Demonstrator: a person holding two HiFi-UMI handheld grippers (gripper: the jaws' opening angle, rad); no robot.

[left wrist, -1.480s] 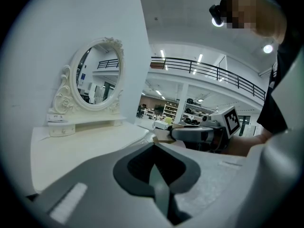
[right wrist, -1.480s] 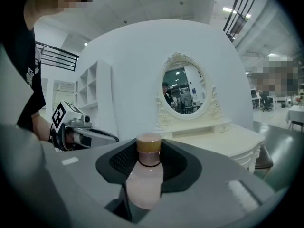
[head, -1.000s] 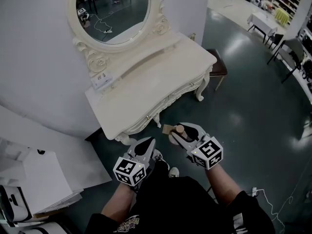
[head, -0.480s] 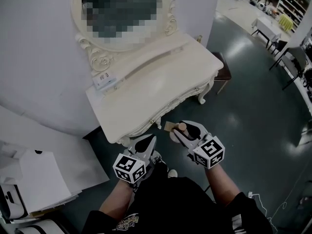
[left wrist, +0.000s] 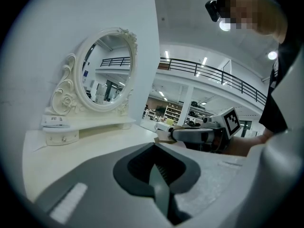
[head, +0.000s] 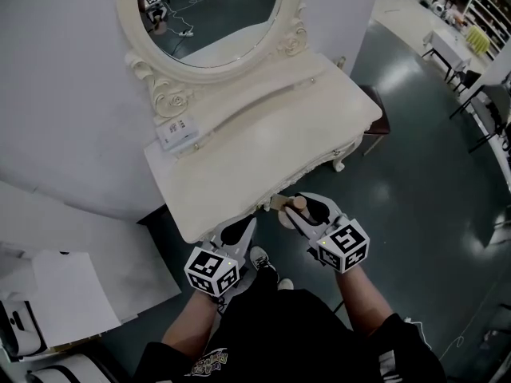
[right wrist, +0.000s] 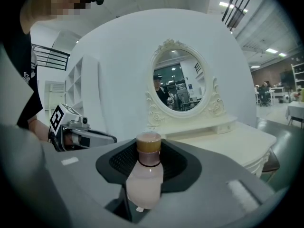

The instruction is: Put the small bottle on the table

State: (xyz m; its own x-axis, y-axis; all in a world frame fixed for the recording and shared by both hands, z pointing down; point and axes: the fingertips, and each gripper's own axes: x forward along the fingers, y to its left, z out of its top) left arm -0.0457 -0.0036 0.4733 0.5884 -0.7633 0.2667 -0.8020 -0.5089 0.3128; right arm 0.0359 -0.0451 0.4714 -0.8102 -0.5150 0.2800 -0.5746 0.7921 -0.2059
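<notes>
Right tool [head: 294,214] is closed on the small bottle [right wrist: 144,179], which is gripped by its pale pink body, with the brown cap [right wrist: 148,144] clear above the jaws. The bottle is held at the near edge of the white dressing bench [head: 255,158] and is not set on it. Left tool [left wrist: 154,172] is held just to the left, its jaws shut together with nothing between them. An oval mirror [head: 211,14] is mounted at the bench's far side.

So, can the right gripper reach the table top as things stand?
Probably yes. The right gripper, shut on the bottle, sits just off the table's front edge, and the top ahead of it is bare, with nothing in between.
</notes>
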